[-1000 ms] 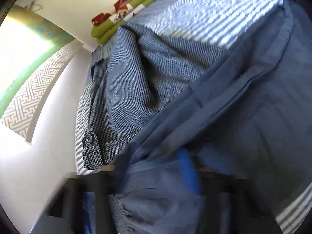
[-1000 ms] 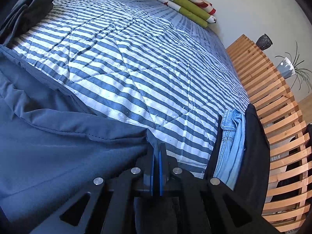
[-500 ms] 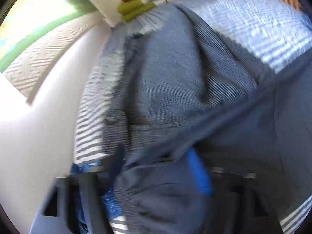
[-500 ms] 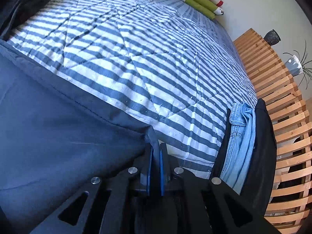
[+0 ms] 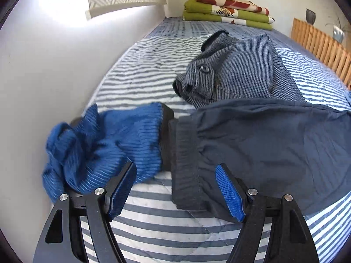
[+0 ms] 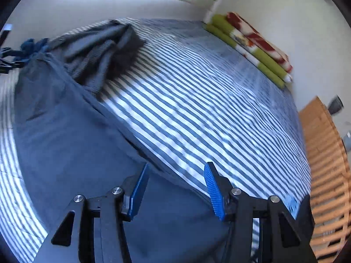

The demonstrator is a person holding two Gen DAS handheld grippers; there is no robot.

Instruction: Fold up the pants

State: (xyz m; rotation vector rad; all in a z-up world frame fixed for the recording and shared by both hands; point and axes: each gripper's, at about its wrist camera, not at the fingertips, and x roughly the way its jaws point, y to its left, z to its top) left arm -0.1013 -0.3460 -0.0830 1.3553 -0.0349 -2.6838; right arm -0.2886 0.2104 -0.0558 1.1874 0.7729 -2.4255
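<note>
Both grippers are hanging over the bed with nothing between their pads. I am seeing the left gripper (image 5: 175, 190) standing wide apart above the near waistband edge of the navy pants (image 5: 274, 144), its blue pads (image 5: 230, 192) clear of the cloth. The right gripper (image 6: 175, 188) is opening at this moment, its pads off the fabric, with the far edge of the pants (image 6: 72, 144) running beneath them.

The pants are lying spread on the striped bedcover (image 5: 149, 74), waistband toward the left and the legs running off to the right. A crumpled blue ribbed garment (image 5: 105, 144) is sitting just left of the waistband, against the white wall (image 5: 43, 76). A grey checked garment (image 5: 237, 74) with a button is lying just beyond the pants, its near edge tucked under them. A folded green and red blanket (image 5: 228, 11) is resting at the far end of the bed. A wooden slatted frame (image 6: 324, 157) is running along the right side.
</note>
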